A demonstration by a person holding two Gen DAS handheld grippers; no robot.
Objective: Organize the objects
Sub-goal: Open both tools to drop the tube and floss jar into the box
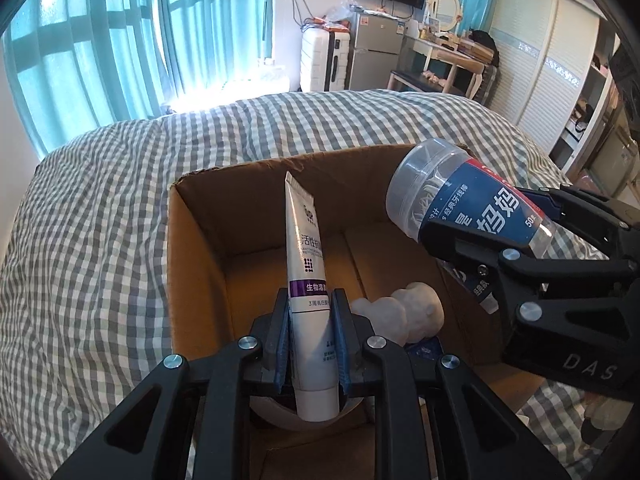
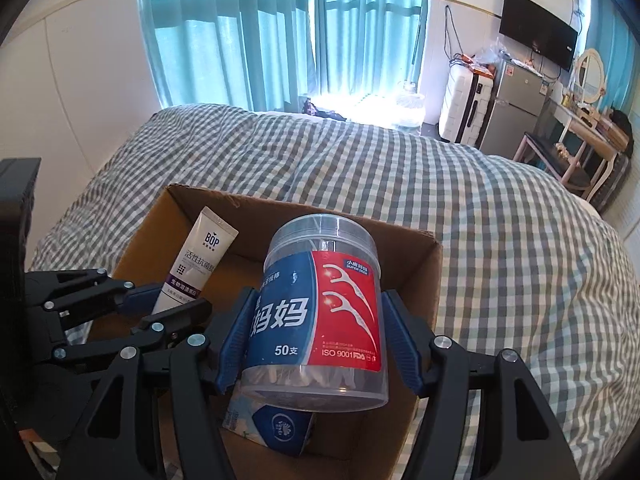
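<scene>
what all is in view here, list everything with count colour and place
cardboard box: 1, brown, open on the bed
toothpaste tube: 1, white and purple, over the box, in left gripper
floss pick jar: 1, clear with blue-red label, over the box, in right gripper
plush toy: 1, white, inside the box
small packet: 1, blue-white, inside the box
bedcover: 1, grey-white check, under the box
left gripper: 1, black, blue pads
right gripper: 1, black, blue pads

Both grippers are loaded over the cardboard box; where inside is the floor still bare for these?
Bare floor lies along the brown cardboard box left wall and far wall, behind the white toothpaste tube. The near right is crowded: a white fluffy lump and a blue-white packet sit beneath the clear floss-pick jar.
</scene>
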